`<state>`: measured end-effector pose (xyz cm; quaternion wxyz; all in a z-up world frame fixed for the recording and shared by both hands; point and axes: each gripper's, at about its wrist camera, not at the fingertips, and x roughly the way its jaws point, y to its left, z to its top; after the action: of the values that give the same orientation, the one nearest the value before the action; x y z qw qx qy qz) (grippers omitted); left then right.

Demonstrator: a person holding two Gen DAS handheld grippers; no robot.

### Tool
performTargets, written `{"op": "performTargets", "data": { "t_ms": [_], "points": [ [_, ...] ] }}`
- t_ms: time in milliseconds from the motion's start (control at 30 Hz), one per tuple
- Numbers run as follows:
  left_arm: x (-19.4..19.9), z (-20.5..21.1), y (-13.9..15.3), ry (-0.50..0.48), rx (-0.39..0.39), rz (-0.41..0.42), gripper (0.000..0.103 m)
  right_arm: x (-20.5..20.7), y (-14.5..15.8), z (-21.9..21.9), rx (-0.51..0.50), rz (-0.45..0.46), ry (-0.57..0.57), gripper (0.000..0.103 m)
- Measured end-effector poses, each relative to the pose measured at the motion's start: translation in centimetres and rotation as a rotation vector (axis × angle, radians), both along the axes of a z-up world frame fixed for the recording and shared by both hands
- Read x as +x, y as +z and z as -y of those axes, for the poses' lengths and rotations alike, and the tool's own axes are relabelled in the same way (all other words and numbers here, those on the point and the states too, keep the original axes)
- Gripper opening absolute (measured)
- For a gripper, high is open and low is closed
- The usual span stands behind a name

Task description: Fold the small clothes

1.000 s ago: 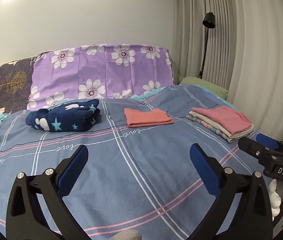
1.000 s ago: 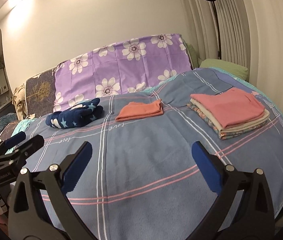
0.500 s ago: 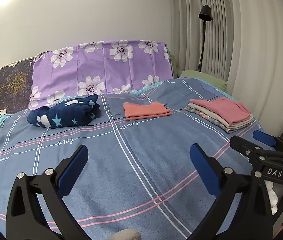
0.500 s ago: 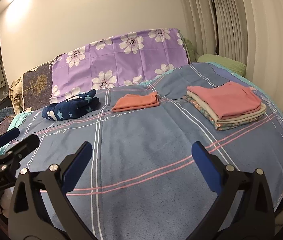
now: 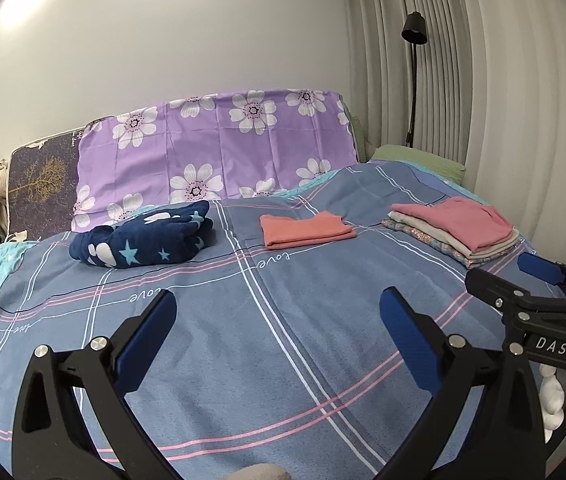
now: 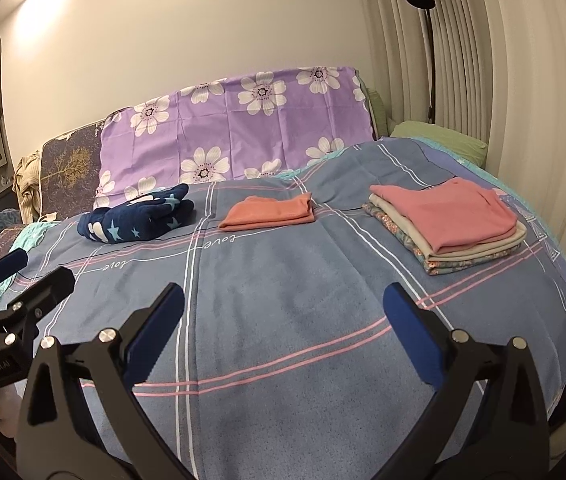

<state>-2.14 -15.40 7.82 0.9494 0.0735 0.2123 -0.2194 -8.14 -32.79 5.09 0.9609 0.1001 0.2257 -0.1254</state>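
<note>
Both black two-finger grippers with blue pads, left gripper (image 5: 277, 326) and right gripper (image 6: 283, 320), hang wide and empty, having drawn back from the blue plaid bedspread (image 5: 303, 340). Folded salmon garment (image 5: 307, 231) lies at twelve o'clock, stacked pink-topped clothes (image 6: 447, 222) at two, apparently finished. Navy star-print bundle (image 5: 147, 240) at ten looks unfolded; its folds are unclear.

Matt woven cloth bedspread (image 5: 283, 360), fleecy navy star-print garment (image 5: 147, 240), smooth folded orange cloth (image 5: 307, 230).
</note>
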Motion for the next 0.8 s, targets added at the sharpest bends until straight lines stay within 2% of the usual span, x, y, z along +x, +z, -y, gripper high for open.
{"op": "performTargets", "data": {
  "t_ms": [800],
  "points": [
    [0.82, 0.33, -0.44, 0.011, 0.000, -0.023, 0.102, 0.33, 0.21, 0.24, -0.012, -0.003, -0.005, 0.101]
  ]
}}
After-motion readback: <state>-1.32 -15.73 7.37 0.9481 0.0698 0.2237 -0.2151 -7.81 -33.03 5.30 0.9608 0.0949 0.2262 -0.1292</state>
